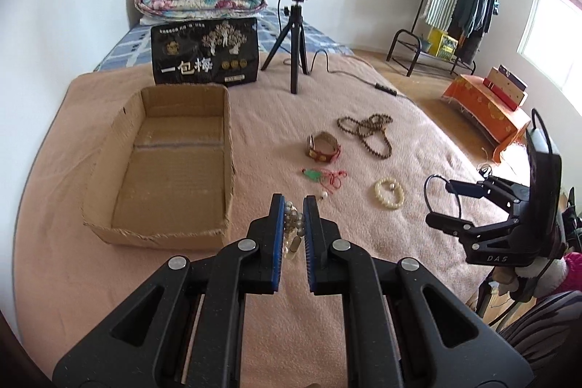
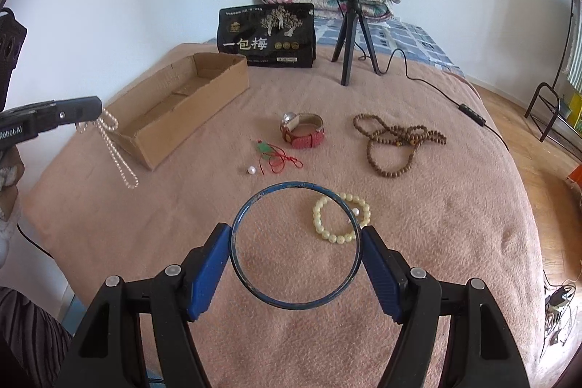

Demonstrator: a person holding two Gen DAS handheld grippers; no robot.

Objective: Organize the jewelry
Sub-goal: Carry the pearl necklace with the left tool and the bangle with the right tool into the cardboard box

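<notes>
The left claw (image 1: pixel 294 224) pinches a limp, slippery pearl strand (image 2: pixel 116 151) beside the cardboard box (image 1: pixel 160 166); grip bunched beads. The right claw (image 2: pixel 296 242) clamps a stiff, light blue bangle (image 2: pixel 296 306) across its rim above the bed (image 2: pixel 436 224).

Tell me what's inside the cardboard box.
Nothing shows inside the box: bare cardboard floor with a tape strip. The strip just behind its near wall is hidden.

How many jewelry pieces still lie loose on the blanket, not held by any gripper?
5: the watch and wooden bead necklace farthest, the green pendant and loose pearl nearer, the pale bead bracelet nearest. None seems hidden.
</notes>
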